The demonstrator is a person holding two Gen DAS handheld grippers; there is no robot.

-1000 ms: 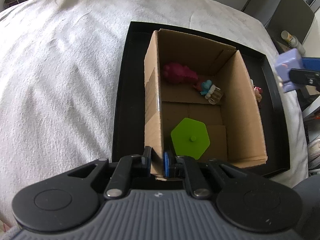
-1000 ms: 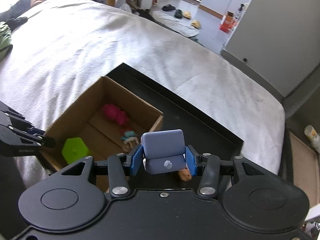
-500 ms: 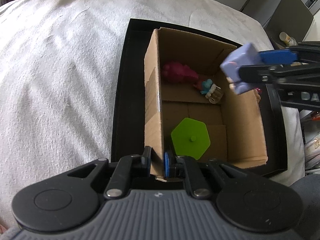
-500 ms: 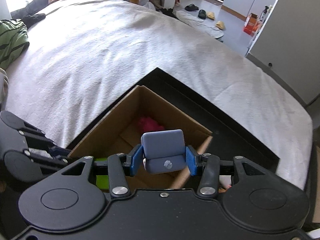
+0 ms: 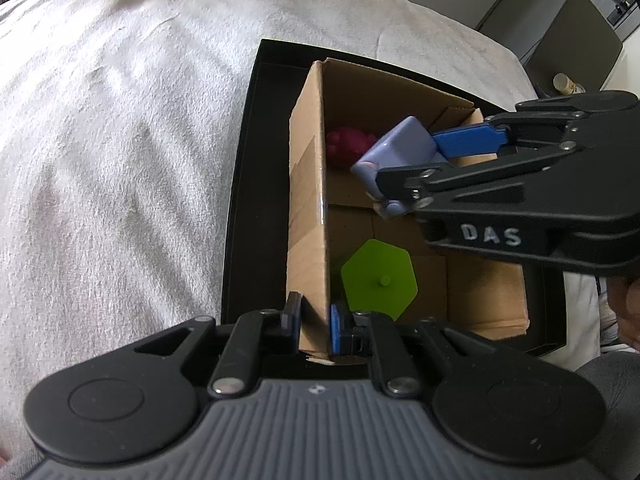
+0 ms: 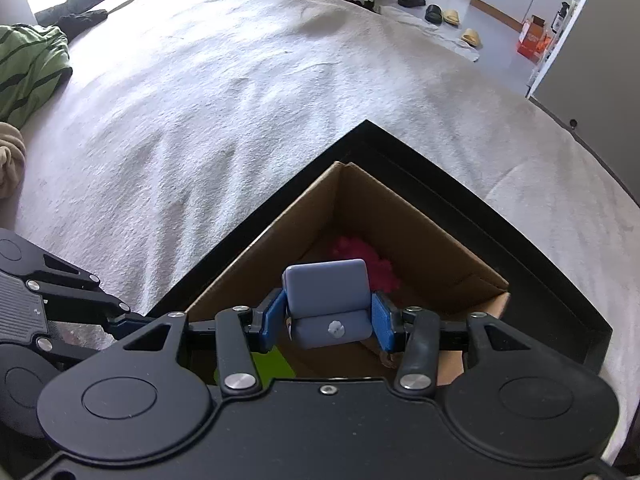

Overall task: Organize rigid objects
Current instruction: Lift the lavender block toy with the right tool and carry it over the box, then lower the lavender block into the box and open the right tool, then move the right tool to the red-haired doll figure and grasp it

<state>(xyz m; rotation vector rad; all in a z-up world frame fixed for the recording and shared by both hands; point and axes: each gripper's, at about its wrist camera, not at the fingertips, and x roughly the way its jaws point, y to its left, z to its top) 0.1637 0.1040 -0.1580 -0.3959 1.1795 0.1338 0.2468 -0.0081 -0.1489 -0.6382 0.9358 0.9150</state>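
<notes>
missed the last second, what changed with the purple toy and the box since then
The right claw, shut on the purple toy, carried it from beside the tray to above the cardboard box. The left claw stays clamped on the box wall; the green hexagon and pink toy haven't moved.

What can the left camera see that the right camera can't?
Only the left wrist view shows the left hand-held gripper pinching the box wall, and the whole green hexagon on the box floor. Only the right wrist view shows the slippers on the floor and the green striped cloth on the bed. Both show the cardboard box in the black tray, the pink toy, and the right hand-held gripper clamping the purple toy over the box.
</notes>
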